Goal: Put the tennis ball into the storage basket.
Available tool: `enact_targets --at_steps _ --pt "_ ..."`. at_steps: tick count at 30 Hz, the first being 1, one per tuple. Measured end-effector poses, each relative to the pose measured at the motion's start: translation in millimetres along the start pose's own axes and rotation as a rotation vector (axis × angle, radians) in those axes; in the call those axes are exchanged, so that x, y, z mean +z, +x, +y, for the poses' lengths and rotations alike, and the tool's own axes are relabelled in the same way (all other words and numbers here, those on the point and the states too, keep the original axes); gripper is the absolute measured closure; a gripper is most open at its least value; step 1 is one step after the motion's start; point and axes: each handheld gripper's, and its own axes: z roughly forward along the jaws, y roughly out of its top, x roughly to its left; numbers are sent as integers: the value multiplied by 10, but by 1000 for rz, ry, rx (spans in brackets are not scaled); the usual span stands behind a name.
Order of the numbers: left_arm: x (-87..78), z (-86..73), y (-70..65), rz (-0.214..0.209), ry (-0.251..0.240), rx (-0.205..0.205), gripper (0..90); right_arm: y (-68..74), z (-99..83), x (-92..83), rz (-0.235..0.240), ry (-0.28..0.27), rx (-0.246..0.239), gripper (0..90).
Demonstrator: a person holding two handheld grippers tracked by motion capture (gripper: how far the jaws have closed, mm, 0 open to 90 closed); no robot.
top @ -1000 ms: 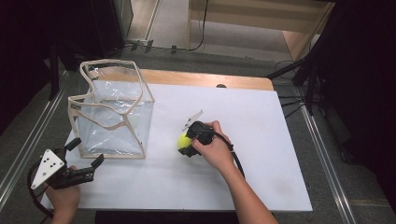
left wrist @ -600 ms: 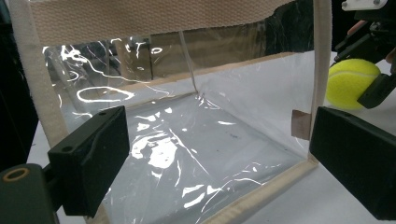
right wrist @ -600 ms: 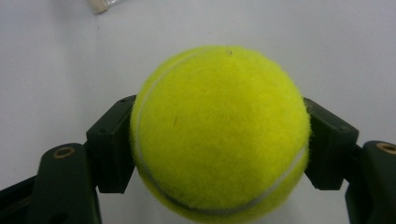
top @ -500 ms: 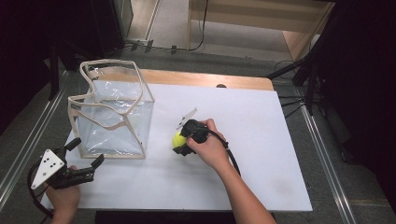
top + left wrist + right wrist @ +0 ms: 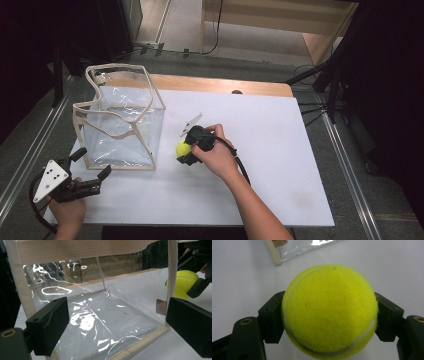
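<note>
Left gripper (image 5: 92, 181) sits at the near-left corner of the white table (image 5: 280, 150), jaws spread wide with nothing between them, aimed at the clear bag (image 5: 120, 125). In the left gripper view the two black jaws frame the bag's near wall without touching it.

The bag stands upright on the left part of the table, mouth open at the top. Clear plastic walls, beige webbing along the edges and rim, a loose webbing handle draped over the opening. Inside looks empty, as far as the glare on the plastic lets me tell.

Just right of the bag, the right gripper (image 5: 184, 150) pinches the tennis ball (image 5: 183, 148). In the right gripper view the pads press on both sides of the ball (image 5: 329, 312), a firm grip across its middle. The ball is near the bag's right near corner, outside it, low over the table; whether it clears the surface I cannot tell.

Progress, judged: the pick is done, the ball is secured. Left to do: lift it over the rim, lower it in, release. The left gripper may need to steady the bag or hold the handle aside.

Ball look: bright yellow-green felt, fuzzy, pale curved seam visible, round and undented under the grip.
</note>
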Motion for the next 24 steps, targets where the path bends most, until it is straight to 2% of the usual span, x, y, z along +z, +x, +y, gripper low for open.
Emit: enact_targets --at_steps 13,24 --pt "0 1 2 -2 1 0 53 84 207 75 43 -11 -38 233" --pt "1 2 3 -4 2 0 53 101 338 29 44 -23 -39 234"
